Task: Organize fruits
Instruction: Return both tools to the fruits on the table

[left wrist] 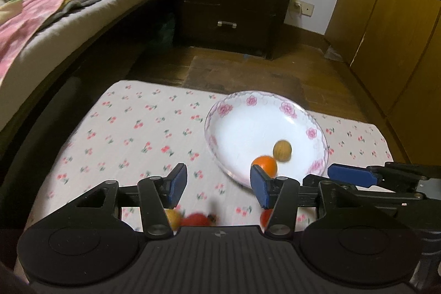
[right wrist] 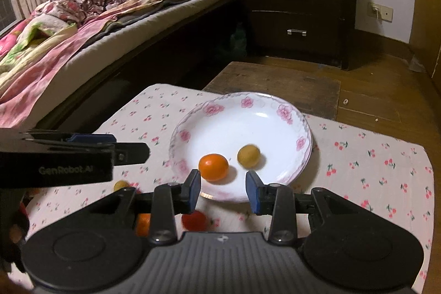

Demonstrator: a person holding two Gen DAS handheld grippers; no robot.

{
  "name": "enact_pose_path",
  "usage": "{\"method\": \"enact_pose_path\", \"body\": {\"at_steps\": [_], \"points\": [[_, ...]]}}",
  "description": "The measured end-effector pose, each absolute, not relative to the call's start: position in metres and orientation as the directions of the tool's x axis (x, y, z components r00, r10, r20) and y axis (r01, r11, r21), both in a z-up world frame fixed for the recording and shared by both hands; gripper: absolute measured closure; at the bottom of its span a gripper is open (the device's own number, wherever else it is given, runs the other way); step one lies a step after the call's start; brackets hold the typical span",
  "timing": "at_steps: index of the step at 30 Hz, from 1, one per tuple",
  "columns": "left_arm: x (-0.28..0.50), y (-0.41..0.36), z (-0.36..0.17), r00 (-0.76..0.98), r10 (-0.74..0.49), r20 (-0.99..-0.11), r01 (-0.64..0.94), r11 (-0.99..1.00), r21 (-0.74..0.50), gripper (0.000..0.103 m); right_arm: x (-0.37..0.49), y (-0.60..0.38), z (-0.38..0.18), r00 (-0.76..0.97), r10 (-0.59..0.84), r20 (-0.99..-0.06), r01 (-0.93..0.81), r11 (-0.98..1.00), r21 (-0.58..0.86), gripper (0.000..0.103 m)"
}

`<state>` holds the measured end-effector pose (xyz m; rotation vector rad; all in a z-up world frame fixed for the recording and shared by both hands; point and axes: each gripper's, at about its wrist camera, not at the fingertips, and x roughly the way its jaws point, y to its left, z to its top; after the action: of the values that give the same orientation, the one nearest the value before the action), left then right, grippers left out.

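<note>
A white plate with pink flowers [left wrist: 248, 123] [right wrist: 237, 123] sits on the cherry-print cloth. In it lie an orange fruit [left wrist: 265, 165] [right wrist: 213, 166] and a yellow-brown fruit [left wrist: 282, 150] [right wrist: 248, 155]. My left gripper [left wrist: 217, 183] is open and empty, above the cloth left of the plate. My right gripper [right wrist: 222, 190] is open and empty, at the plate's near rim. Below the left gripper lie a yellow fruit [left wrist: 174, 217], a red fruit [left wrist: 196, 219] and another red fruit [left wrist: 265, 217]. In the right wrist view an orange fruit [right wrist: 143, 224], a red fruit [right wrist: 194, 220] and a yellow fruit [right wrist: 120, 185] lie on the cloth.
The cloth [left wrist: 132, 134] [right wrist: 372, 164] covers a low table over a wooden floor. A bed [left wrist: 55, 13] [right wrist: 82, 32] stands to the left, a dark nightstand [left wrist: 231, 4] [right wrist: 297, 13] behind. A wooden wardrobe [left wrist: 386, 32] stands at the right.
</note>
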<state>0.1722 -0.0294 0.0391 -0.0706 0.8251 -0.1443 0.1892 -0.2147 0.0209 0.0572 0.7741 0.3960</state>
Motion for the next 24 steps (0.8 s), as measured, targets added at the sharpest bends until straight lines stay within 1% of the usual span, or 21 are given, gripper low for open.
{"method": "enact_pose_path", "body": {"at_steps": [9, 17, 24], "points": [[0.133, -0.001, 0.036, 0.652, -0.133, -0.746, 0.050, 0.990, -0.133, 0.041, 0.156, -0.208, 0.013, 0.606, 0.382, -0.698, -0.335, 0.918, 0.212, 0.061], [0.105, 0.021, 0.026, 0.611, -0.098, -0.786, -0.014, 0.991, -0.134, 0.041, 0.139, -0.200, 0.013, 0.592, 0.401, -0.699, -0.350, 0.909, 0.225, 0.060], [0.082, 0.025, 0.012, 0.571, -0.091, -0.816, -0.034, 0.990, -0.134, 0.041, 0.135, -0.203, 0.014, 0.591, 0.396, -0.703, -0.337, 0.913, 0.230, 0.060]]}}
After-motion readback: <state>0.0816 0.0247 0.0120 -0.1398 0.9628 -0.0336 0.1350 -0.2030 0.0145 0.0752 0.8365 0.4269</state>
